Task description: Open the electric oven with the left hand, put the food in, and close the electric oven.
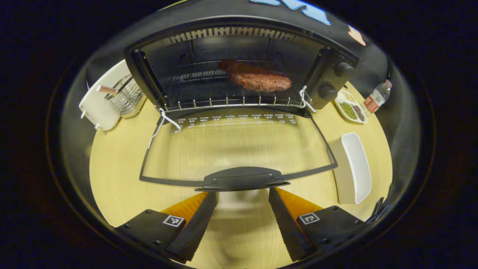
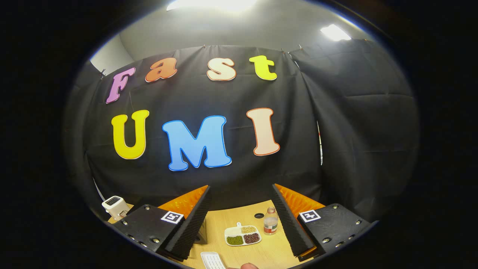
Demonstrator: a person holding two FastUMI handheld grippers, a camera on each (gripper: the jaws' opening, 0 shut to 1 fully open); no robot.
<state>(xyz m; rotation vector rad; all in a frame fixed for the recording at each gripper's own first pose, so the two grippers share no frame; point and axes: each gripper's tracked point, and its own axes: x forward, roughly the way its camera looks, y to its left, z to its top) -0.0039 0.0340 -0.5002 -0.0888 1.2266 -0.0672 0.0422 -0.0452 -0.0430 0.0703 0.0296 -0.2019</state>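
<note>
Black countertop electric oven (image 1: 239, 67) sits on the pale wood table (image 1: 112, 179), glass door (image 1: 239, 149) dropped flat toward us. Reddish-brown slab of meat (image 1: 257, 79) is already on the wire rack (image 1: 227, 100) inside, right of centre, long axis running across the cavity.

Key relation: the door's black handle (image 1: 242, 179) lies dead ahead of the left gripper (image 1: 242, 198), just past the fingertips, its long axis crosswise to the fingers. Jaws spread wide, nothing between them, nothing touched. Left is clearly the nearer tool; I'd judge the next move is catching that handle and swinging the door up.

Right gripper (image 2: 241, 209) is up and away, aimed over the table at a white divided dish of beans (image 2: 242, 235) and a small clear bottle (image 2: 270, 221). Also spread wide, empty.
</note>
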